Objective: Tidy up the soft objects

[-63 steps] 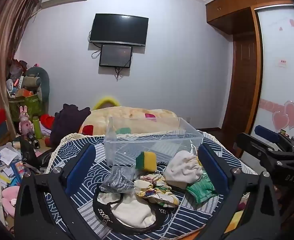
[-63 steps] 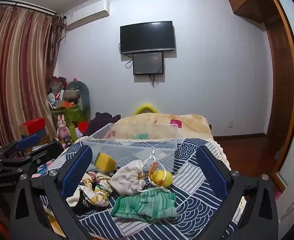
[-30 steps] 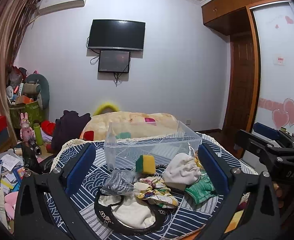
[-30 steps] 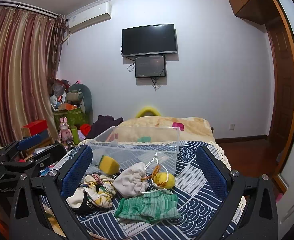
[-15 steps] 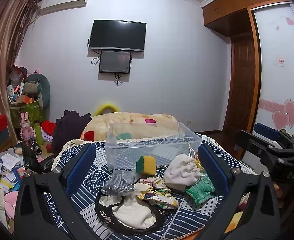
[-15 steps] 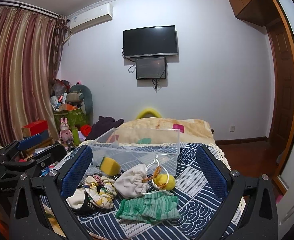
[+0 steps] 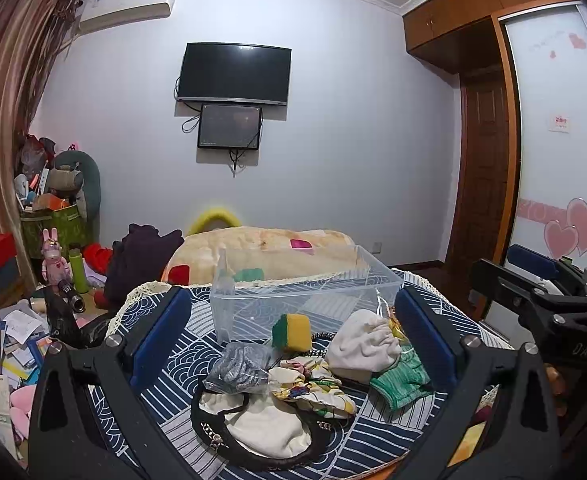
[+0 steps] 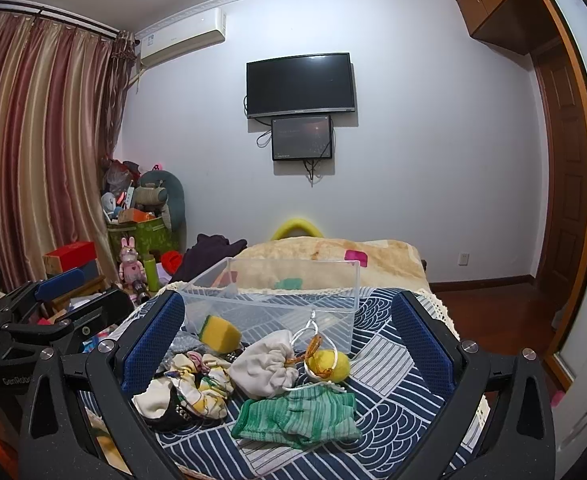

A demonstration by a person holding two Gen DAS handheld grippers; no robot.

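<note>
Jaws: left gripper (image 7: 293, 340) and right gripper (image 8: 293, 336) spread wide, holding nothing. Clear bin (image 7: 305, 300) at 12 o'clock: empty. Sponge (image 7: 292, 332), white pouch (image 8: 265, 368), green cloth (image 8: 297, 416), yellow ball (image 8: 329, 364): all outside; sorting apparently not begun.

Clear plastic bin (image 8: 293, 300) sits upright and open-topped at the far side of my pile, nothing inside it that I can see. Yellow-green sponge (image 8: 219, 334) leans against its front wall. White drawstring pouch (image 8: 267, 366) lies mid-pile, cinched; yellow ball (image 8: 329, 364) with white loop cord just right of it. Green knit cloth (image 8: 299, 416) crumpled nearest me. Floral scrunchie (image 8: 203, 386) left of the pouch, grey mesh scrubber (image 7: 237, 368) beyond it, cream cloth with black chain-trimmed band (image 7: 265, 428) at the front-left.
</note>
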